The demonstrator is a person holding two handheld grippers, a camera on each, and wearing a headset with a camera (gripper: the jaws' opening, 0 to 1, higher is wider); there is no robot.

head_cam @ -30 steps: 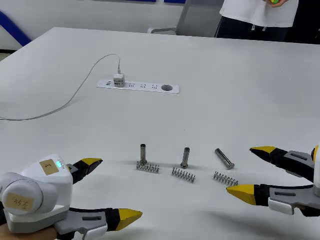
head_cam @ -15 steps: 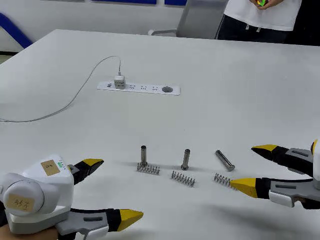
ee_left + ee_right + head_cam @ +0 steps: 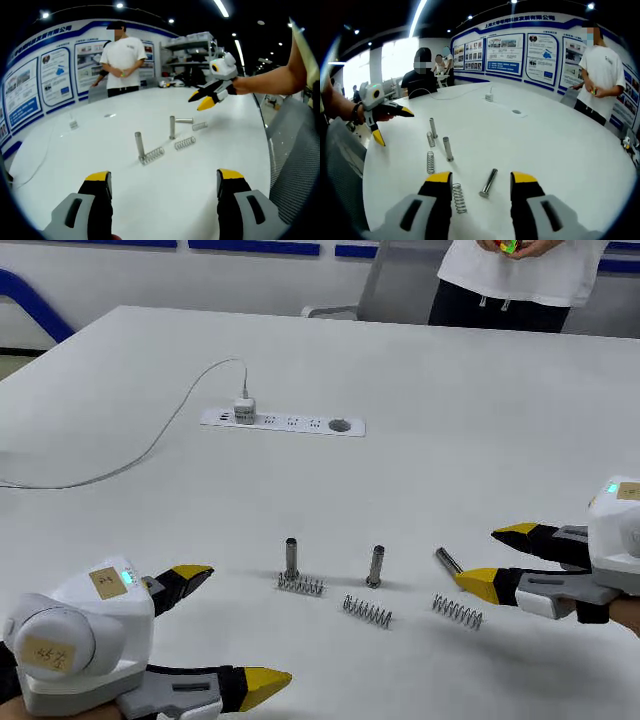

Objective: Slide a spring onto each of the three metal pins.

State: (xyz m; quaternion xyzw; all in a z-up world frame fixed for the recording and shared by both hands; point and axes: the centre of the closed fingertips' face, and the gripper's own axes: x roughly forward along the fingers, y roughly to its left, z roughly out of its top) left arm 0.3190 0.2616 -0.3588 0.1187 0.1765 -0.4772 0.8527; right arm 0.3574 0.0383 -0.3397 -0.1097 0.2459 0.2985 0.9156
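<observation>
The right tool is hovering low over the tabletop at the right, its yellow-tipped jaws standing spread and holding nothing. In the right gripper view the lying pin is sitting between those open jaws, its length pointing away from the tool. In the head view the nearer jaw tip is resting just beside the pin's right end; whether it is touching cannot be told. The right spring is lying loose just near of that pin.

The left tool is waiting at the near left, jaws also spread wide and gripping nothing, well apart from the parts.

The middle pin is standing upright with the middle spring lying just near of its foot. The left pin is standing upright too, and the left spring is lying right at its base.

Farther back a power strip is lying flat, carrying a white charger whose cable is trailing off to the left. A person in a white shirt is standing at the far edge.
</observation>
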